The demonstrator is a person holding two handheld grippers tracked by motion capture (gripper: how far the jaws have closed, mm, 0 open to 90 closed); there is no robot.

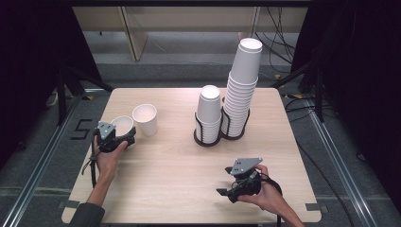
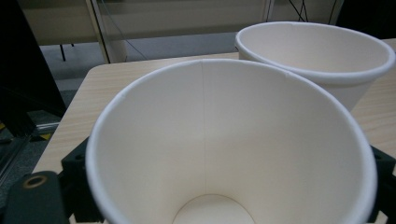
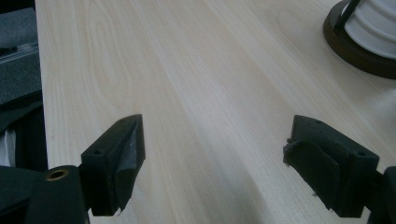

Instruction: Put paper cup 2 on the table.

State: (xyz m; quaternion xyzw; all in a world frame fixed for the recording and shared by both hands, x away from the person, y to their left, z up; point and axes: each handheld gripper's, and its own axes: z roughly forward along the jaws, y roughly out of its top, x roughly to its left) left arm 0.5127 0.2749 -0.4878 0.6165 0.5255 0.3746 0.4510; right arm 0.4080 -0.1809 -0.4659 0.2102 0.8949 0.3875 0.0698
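Left forearm comes up from the bottom left of the high view, sleeve at the frame edge, wrist straight, the hand wrapped round the left tongs (image 1: 124,137) in the left middle of the frame, pointing toward the upper right. In the left gripper view the jaws sit at the lower left and lower right corners, set apart around a paper cup (image 2: 233,149); whether the pads press on it can't be made out.

Right hand (image 1: 265,191) sits bottom right, holding the right tongs (image 1: 226,193) pointing left, low over the bench (image 1: 179,165). Their jaws stand wide apart, nothing between.
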